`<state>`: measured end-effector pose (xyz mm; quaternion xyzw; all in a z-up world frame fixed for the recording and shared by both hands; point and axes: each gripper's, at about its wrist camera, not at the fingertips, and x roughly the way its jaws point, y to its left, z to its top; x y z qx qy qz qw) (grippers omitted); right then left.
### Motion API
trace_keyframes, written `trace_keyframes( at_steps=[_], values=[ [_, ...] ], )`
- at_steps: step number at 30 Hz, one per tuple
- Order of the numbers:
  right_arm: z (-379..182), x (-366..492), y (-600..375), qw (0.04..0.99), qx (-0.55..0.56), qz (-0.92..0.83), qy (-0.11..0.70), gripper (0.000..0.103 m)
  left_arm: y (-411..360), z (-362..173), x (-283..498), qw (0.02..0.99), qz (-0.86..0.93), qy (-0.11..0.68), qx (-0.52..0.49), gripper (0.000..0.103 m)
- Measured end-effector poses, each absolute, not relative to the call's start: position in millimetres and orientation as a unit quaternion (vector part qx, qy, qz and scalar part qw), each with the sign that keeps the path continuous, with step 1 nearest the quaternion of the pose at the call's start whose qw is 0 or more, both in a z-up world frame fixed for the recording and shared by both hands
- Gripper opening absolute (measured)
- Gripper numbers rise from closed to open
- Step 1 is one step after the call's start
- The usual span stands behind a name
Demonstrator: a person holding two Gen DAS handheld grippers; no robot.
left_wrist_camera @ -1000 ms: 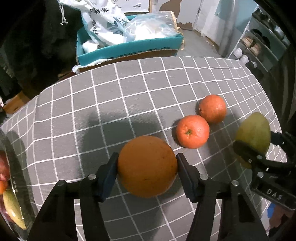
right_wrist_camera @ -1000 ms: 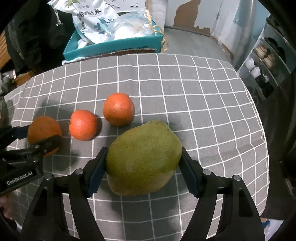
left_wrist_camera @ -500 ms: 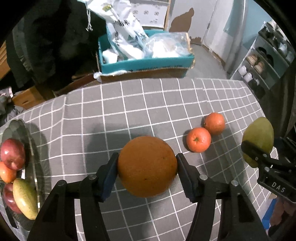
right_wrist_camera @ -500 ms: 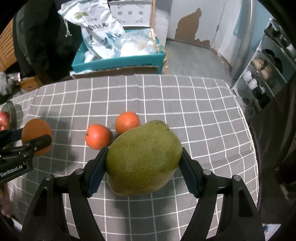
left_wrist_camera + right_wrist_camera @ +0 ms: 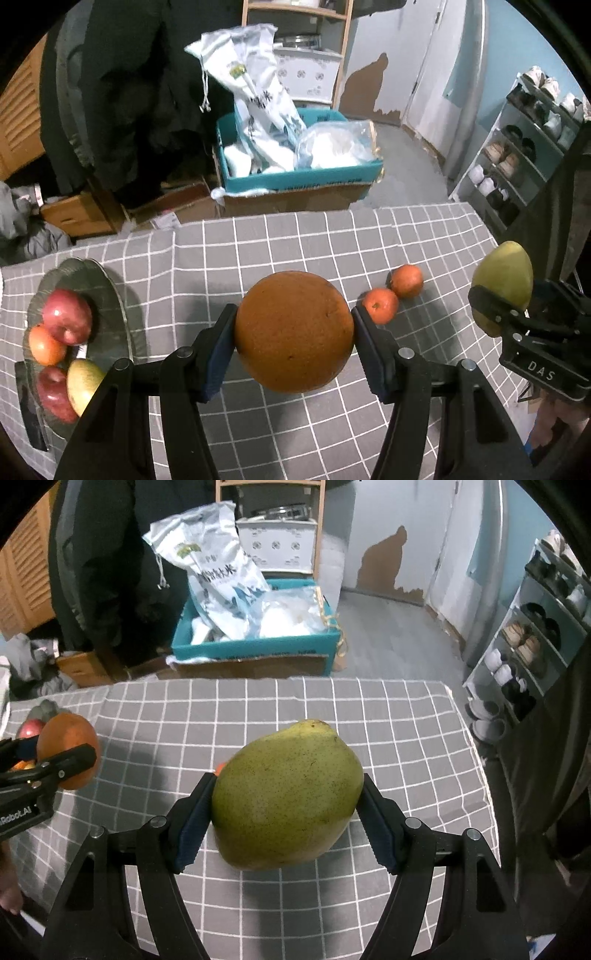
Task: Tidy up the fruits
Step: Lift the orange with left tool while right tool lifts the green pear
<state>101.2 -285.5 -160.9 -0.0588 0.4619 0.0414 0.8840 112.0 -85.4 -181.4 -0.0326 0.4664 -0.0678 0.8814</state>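
My left gripper (image 5: 293,334) is shut on a large orange (image 5: 291,321) and holds it above the grey checked tablecloth (image 5: 295,240). My right gripper (image 5: 286,806) is shut on a green mango (image 5: 284,790), also lifted clear of the cloth. Each held fruit shows in the other view: the mango (image 5: 504,284) at the right, the orange (image 5: 68,753) at the left. Two small tangerines (image 5: 380,305) (image 5: 406,281) lie side by side on the cloth between the grippers. A glass plate (image 5: 99,280) at the table's left holds red apples (image 5: 66,317), an orange fruit and a green-yellow fruit.
Beyond the table's far edge, a teal box (image 5: 295,179) with white bags stands on the floor. A dark coat (image 5: 122,92) hangs at the back left and a shoe rack (image 5: 524,147) stands at the right. The far half of the cloth lies bare.
Both grippers have risen with their fruits, so the table looks smaller and farther. The glass plate with fruit has come fully into the left wrist view. The tangerines stay put.
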Motion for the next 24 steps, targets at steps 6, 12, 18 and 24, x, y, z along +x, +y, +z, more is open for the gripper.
trace_keyframes(
  at_steps=[6, 12, 18, 24],
  values=[
    [-142.5, 94.3, -278.5, 0.893, -0.059, 0.049, 0.444, 0.074, -79.2, -160.5, 101.2, 0.892, -0.069, 0.445, -0.030, 0.063],
    [-124.2, 88.1, -270.4, 0.900, -0.063, 0.055, 0.428, 0.074, -70.4, -142.6, 89.5, 0.901, -0.066, 0.427, -0.028, 0.063],
    [-109.4, 82.3, -258.8, 0.906, -0.066, 0.066, 0.414, 0.074, -61.6, -124.6, 78.4, 0.909, -0.063, 0.411, -0.030, 0.063],
    [-94.9, 78.8, -243.1, 0.911, -0.070, 0.081, 0.399, 0.074, -49.4, -108.0, 67.7, 0.918, -0.057, 0.393, -0.027, 0.063]
  ],
)
